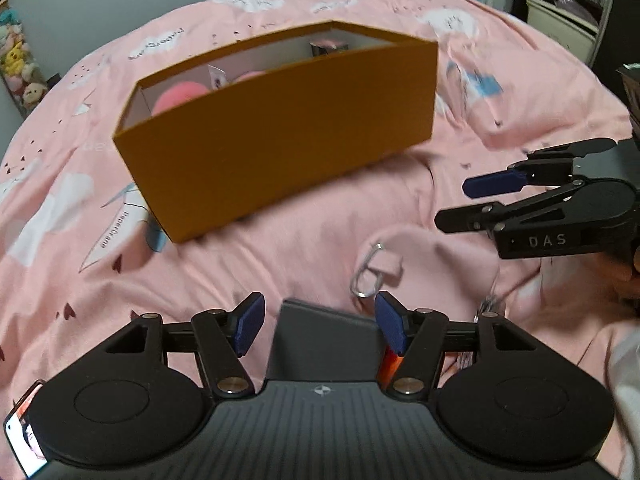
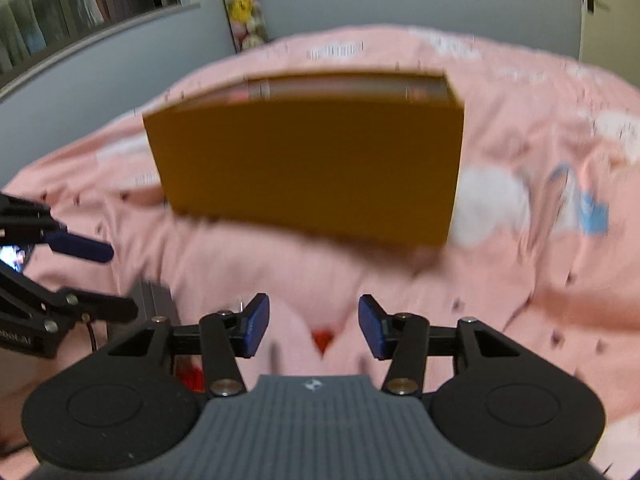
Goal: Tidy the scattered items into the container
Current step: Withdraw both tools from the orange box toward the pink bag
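Observation:
An orange-brown open box (image 1: 280,128) stands on the pink bedspread; inside it I see pink round items (image 1: 180,96) and a small dark box (image 1: 328,46). My left gripper (image 1: 320,326) is open, its pads on either side of a dark grey flat case (image 1: 324,336) lying on the bed. A metal clip (image 1: 366,276) lies just ahead of its right finger. My right gripper (image 2: 314,326) is open and empty above the bedspread, with a small red item (image 2: 322,340) below it. It also shows in the left wrist view (image 1: 456,204). The box is blurred in the right wrist view (image 2: 308,168).
The pink bedspread (image 1: 320,232) is wrinkled, with folds around the clip. Keys or metal bits (image 1: 486,308) lie by the left gripper's right arm. A phone (image 1: 24,432) is at the lower left. Plush toys (image 2: 244,8) hang on the far wall.

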